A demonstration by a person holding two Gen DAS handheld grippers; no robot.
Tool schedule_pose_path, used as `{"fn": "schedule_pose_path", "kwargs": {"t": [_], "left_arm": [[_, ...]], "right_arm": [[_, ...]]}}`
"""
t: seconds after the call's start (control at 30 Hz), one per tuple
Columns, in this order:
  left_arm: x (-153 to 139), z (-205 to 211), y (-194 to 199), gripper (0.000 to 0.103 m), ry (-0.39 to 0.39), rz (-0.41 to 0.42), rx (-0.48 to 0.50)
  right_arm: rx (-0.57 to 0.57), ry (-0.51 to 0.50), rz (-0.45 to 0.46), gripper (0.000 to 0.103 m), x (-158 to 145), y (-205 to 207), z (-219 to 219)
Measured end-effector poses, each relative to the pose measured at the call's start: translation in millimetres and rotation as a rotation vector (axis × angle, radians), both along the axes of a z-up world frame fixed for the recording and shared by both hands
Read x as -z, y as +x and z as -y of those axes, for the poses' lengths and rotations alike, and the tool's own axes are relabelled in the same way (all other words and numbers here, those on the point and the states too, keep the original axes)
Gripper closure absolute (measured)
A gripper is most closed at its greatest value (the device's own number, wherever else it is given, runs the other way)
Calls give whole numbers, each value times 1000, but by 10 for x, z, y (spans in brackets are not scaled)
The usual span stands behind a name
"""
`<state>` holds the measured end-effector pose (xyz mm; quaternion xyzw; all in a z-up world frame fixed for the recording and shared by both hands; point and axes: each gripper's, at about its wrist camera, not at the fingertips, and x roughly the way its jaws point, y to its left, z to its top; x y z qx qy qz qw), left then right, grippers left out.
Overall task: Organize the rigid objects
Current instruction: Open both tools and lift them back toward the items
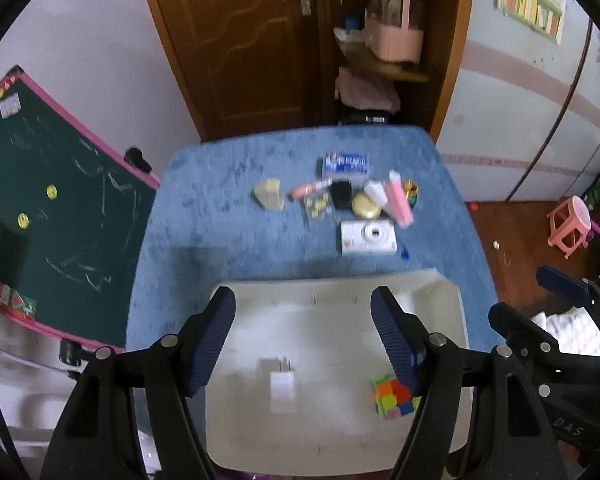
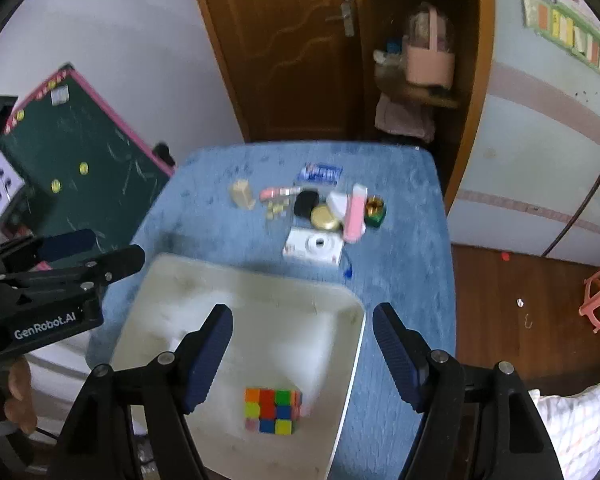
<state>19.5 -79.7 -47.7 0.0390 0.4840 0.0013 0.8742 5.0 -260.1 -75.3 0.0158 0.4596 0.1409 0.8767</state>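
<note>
White tray (image 2: pixel 188 280) on blue tablecloth (image 2: pixel 404 280), wooden door (image 2: pixel 284 40) beyond.

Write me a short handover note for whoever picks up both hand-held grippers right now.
Left hand-held gripper: open, empty, above the white tray.
Right hand-held gripper: open, empty, over the tray's right edge.
Done: Rubik's cube and white charger plug lie in the tray.
Left: the cluster on the blue tablecloth beyond the tray, including the white camera, gold round tin, black case, pink bar, blue-white box and tan block.
</note>
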Motion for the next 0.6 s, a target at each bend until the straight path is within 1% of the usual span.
{"fn": "schedule_pose_path", "kwargs": {"t": [0.13, 0.2, 0.33, 0.5, 0.6], "left_arm": [[-262, 35, 104, 29, 3, 54, 17], [-370, 48, 166, 25, 6, 78, 24], [-546, 70, 317, 24, 6, 127, 48], [-647, 87, 567, 24, -7, 150, 85], [-634, 93, 710, 24, -8, 151, 104]], "right_arm": [[28, 25, 44, 30, -268, 86, 43], [34, 40, 59, 30, -355, 124, 51], [57, 55, 85, 30, -521, 226, 61], [112, 56, 108, 30, -672, 425, 94], [140, 66, 114, 30, -727, 548, 107]]}}
